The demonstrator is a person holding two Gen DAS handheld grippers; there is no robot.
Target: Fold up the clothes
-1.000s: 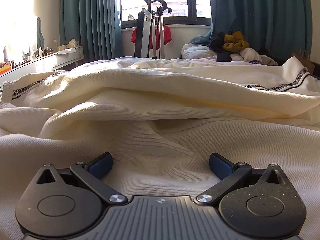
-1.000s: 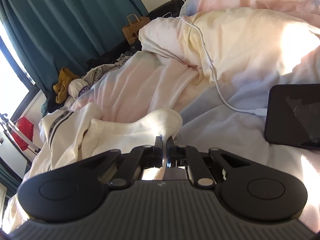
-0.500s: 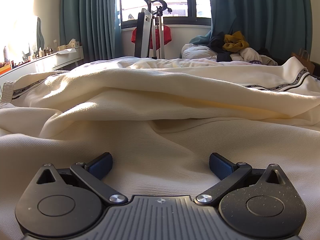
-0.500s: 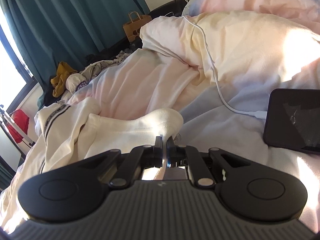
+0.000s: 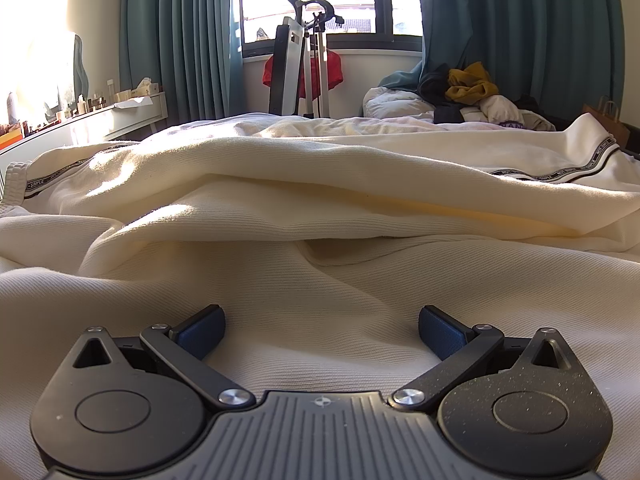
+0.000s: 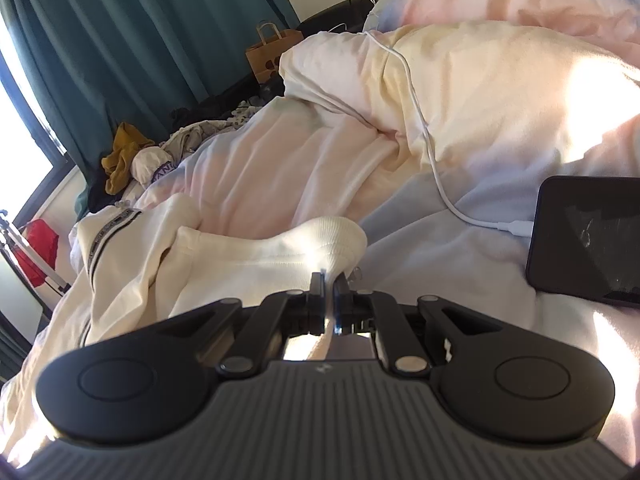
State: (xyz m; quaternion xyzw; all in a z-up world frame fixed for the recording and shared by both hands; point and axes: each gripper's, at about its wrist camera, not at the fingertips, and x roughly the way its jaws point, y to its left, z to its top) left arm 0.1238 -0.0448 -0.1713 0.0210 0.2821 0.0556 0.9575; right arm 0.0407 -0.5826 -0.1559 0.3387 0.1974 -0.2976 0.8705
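A cream sweatshirt (image 5: 320,208) with black-and-white trim bands lies rumpled across the bed, filling the left wrist view. My left gripper (image 5: 320,328) rests low on its ribbed fabric, open, blue pads wide apart with only flat cloth between them. In the right wrist view the same cream sweatshirt (image 6: 132,264) lies at the left, and one white ribbed cuff end (image 6: 320,246) rises off the sheet. My right gripper (image 6: 329,280) is shut on that cuff, the cloth pinched between its pads.
A dark tablet (image 6: 588,240) lies on the sheet at the right, with a white cable (image 6: 424,128) running to it over a pillow. A heap of clothes (image 5: 468,88) sits at the bed's far end. A stand (image 5: 304,60) and a paper bag (image 6: 272,52) are by the curtains.
The right wrist view has tilted slightly, so the bedding and tablet sit a little differently in frame. The cuff stays pinched. The left gripper's view is unchanged.
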